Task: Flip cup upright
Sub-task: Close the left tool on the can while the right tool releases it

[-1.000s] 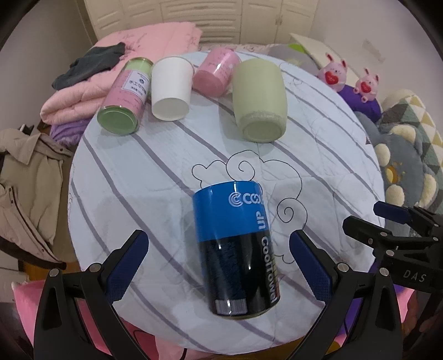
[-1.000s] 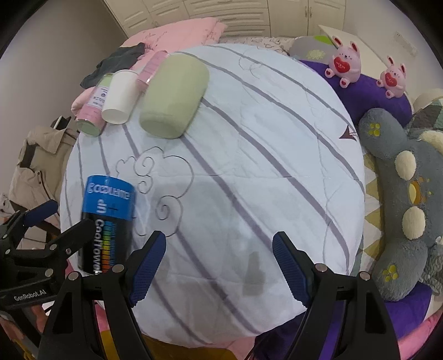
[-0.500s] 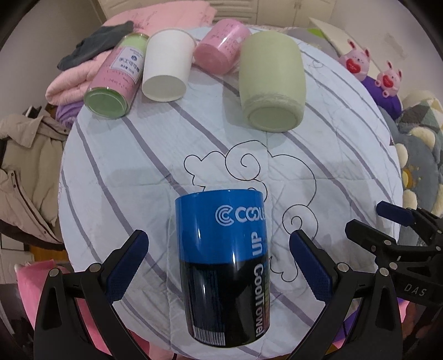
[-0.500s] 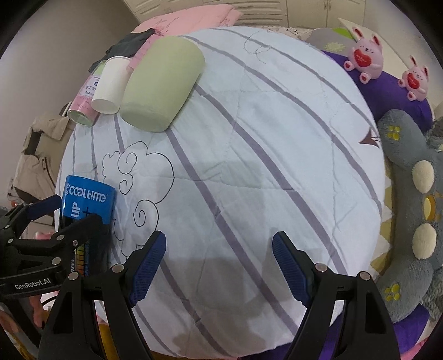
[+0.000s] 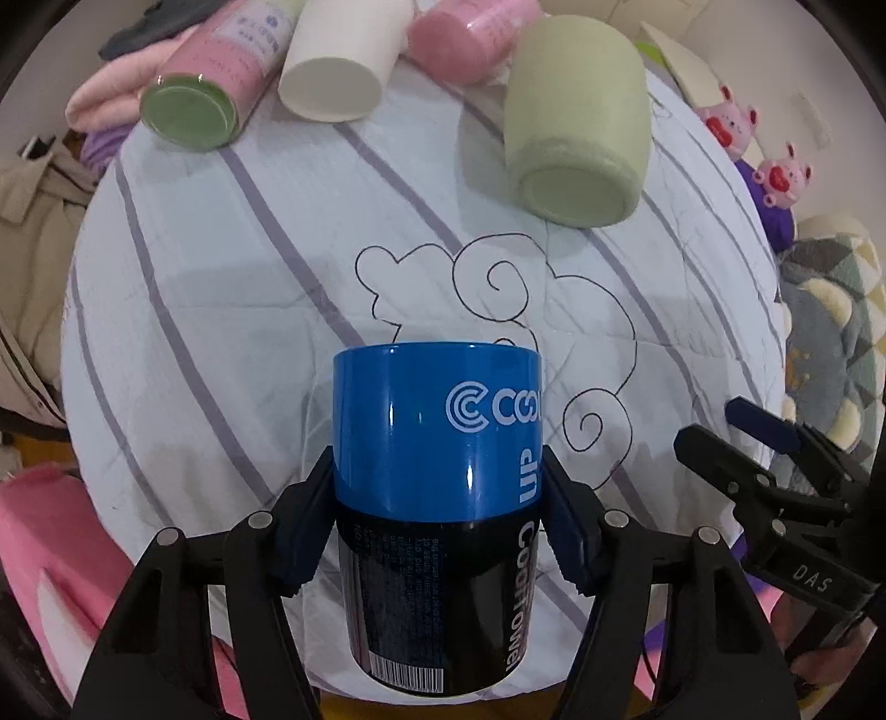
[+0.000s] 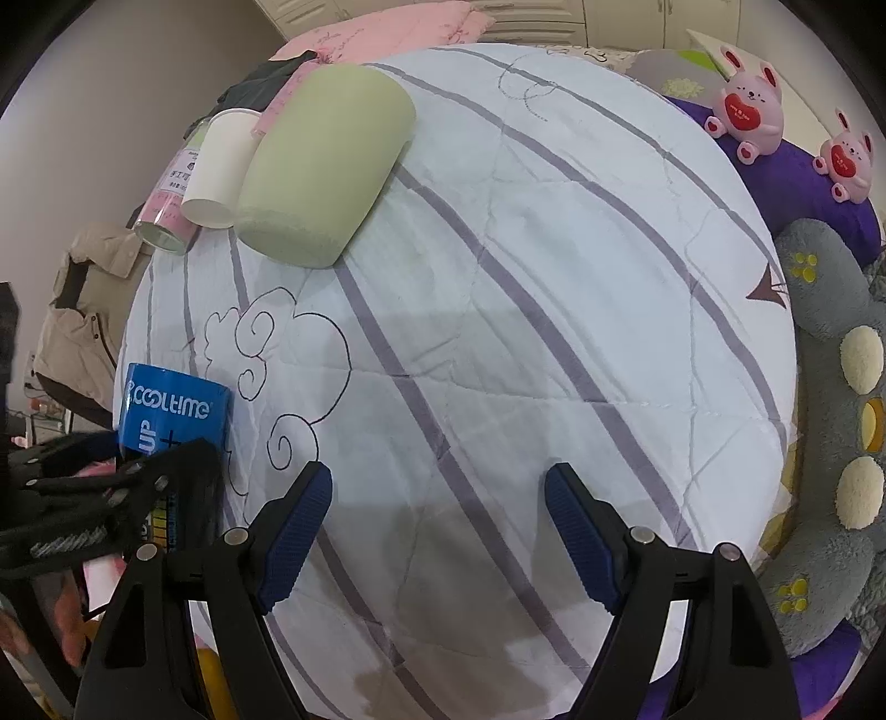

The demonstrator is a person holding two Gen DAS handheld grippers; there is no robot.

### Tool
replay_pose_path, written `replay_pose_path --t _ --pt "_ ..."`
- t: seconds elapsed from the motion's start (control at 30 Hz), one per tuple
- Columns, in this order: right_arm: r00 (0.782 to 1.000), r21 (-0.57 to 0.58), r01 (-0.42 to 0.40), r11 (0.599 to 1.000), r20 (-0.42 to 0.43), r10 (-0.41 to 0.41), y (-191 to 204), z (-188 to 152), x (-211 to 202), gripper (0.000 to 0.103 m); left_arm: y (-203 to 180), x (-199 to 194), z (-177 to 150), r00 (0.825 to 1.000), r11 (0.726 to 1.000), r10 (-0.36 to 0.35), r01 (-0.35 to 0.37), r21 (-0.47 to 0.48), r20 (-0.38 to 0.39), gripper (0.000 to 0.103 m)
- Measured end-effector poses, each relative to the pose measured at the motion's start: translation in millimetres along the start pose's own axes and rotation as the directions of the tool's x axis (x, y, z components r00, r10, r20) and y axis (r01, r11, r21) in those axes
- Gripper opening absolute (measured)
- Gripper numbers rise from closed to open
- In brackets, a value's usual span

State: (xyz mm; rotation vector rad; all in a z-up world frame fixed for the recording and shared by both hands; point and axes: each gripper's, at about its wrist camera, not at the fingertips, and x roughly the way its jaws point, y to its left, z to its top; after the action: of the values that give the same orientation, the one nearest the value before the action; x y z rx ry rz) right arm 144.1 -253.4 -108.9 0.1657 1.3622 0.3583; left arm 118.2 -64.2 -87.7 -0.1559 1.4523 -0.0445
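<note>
Soft, even indoor light — sharp centre, fisheye-warped, vignetted edges.

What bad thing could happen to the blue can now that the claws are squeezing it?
The blue can looks shiny and smooth, so it might slip out of the left gripper, whose jaws pinch only its sides. It lies near the edge of the soft striped quilt, so if dropped it could roll off. Set upright on that soft surface, it might tip over again.

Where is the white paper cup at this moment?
The white paper cup lies on its side at the far edge of the striped quilt, between the green-capped pink bottle and the pink cup.
</note>
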Motion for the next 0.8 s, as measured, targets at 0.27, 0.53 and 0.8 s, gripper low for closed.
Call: replay_pose_path --t 0.27,0.53,0.8 --pt "1.0 -0.002 -0.007 1.0 -0.003 0.007 1.0 -2.4 1.0 0.081 6.4 -4.9 -2.0 0.999 0.999 -0.031 0.031 -0.032 0.008 0.068" --pt "1.0 0.012 -0.017 1.0 -0.004 0.017 -3.7 -4.1 -2.3 0.081 4.6 -21.3 1.1 0.997 1.0 -0.017 0.017 0.005 0.07 0.068" --pt "1.0 0.026 -0.011 1.0 0.004 0.011 -9.5 -5.5 -8.4 0.081 -4.4 -50.4 12.9 0.982 0.999 -0.024 0.015 0.05 0.19 0.068"
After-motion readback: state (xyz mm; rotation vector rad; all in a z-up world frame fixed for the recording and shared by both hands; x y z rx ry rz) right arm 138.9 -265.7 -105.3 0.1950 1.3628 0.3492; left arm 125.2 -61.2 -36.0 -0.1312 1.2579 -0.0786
